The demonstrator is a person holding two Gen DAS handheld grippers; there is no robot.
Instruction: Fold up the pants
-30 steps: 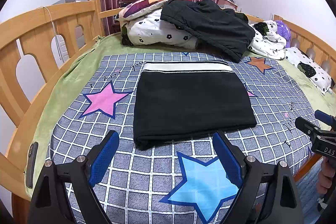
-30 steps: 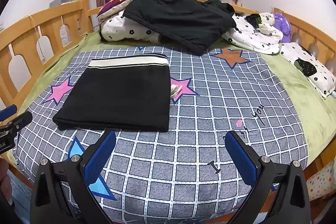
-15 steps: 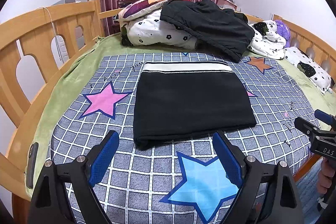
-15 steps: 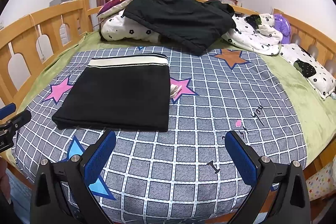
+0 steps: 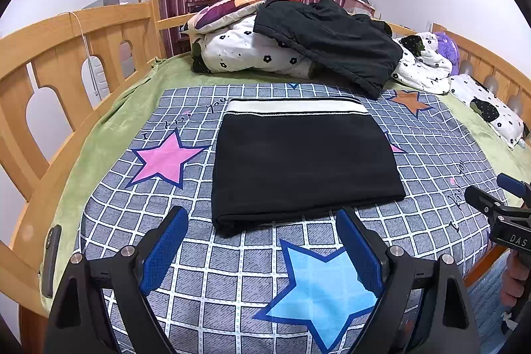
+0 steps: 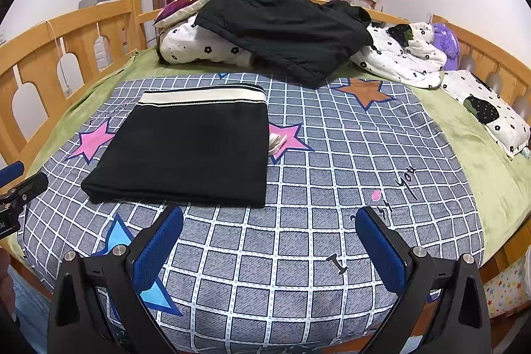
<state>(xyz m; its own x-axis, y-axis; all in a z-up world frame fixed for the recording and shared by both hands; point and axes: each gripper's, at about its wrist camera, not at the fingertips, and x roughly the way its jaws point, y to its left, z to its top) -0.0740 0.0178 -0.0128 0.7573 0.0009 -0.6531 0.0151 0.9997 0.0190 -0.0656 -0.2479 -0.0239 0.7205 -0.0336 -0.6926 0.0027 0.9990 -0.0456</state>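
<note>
The black pants (image 5: pixel 302 161) lie folded into a flat rectangle on the checked star blanket (image 5: pixel 318 281), with the white waistband (image 5: pixel 295 106) at the far end. They also show in the right wrist view (image 6: pixel 189 151). My left gripper (image 5: pixel 262 238) is open and empty, just short of the pants' near edge. My right gripper (image 6: pixel 268 241) is open and empty, in front of and to the right of the pants. The right gripper also shows at the right edge of the left wrist view (image 5: pixel 497 208).
A black jacket (image 5: pixel 328 35) lies over a heap of flowered bedding (image 5: pixel 239 52) at the far end. A wooden rail (image 5: pixel 66 55) runs along the left side. A small pillow (image 6: pixel 484 111) and a purple plush (image 6: pixel 446 43) lie at the right. A dark phone (image 5: pixel 51 257) rests on the green sheet.
</note>
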